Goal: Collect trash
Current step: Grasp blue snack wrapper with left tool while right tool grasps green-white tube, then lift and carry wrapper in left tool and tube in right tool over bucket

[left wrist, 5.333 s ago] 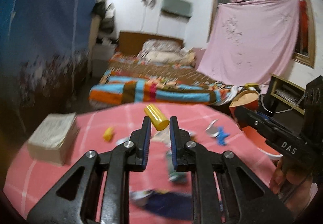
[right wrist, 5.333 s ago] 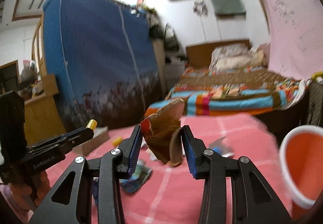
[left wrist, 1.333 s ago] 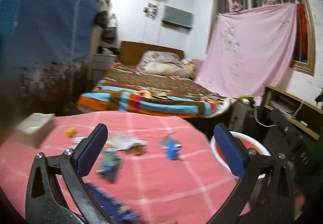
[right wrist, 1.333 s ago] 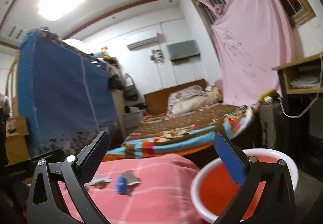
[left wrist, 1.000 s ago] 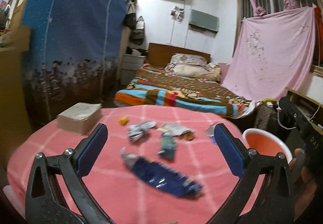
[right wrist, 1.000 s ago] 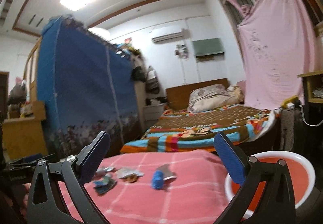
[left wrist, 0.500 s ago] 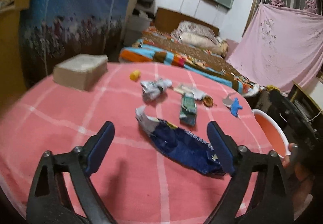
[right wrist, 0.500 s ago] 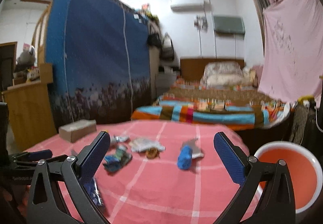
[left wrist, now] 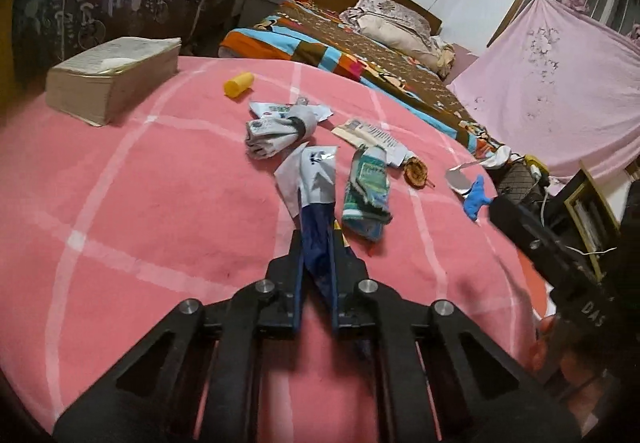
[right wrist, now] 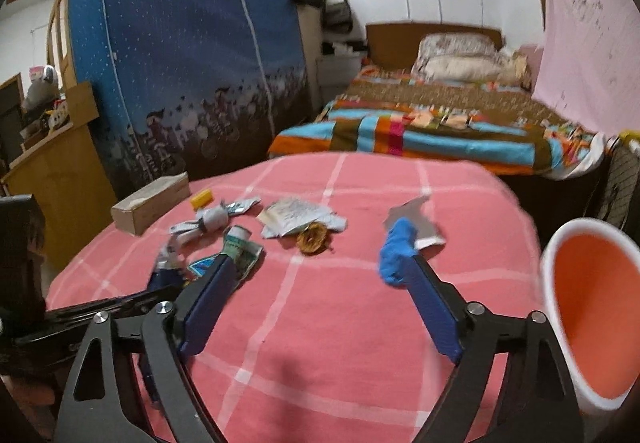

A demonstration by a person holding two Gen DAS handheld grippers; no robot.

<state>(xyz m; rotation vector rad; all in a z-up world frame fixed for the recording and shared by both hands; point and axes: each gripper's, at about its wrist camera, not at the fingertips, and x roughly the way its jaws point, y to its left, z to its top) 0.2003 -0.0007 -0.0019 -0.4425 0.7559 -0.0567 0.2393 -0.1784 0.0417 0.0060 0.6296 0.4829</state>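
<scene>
Now our left tongs (left wrist: pixel 316 243) pinch the dark-blue wrapper (left wrist: pixel 318 179), its long axis running toward twelve o'clock on the table (left wrist: pixel 160 211). Our right tongs (right wrist: pixel 320 279), jaws just narrowing and empty, have the blue scrap (right wrist: pixel 396 251) touching their right finger (right wrist: pixel 434 309), at one o'clock.

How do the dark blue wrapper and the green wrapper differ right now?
The dark blue wrapper is pinched in the left tongs, which have just closed on it; the green wrapper lies free on the pink tablecloth. The dark blue one is longer, with a silvery torn-open end; the green one is shorter and crumpled. Both are empty packets awaiting the orange bin.
</scene>
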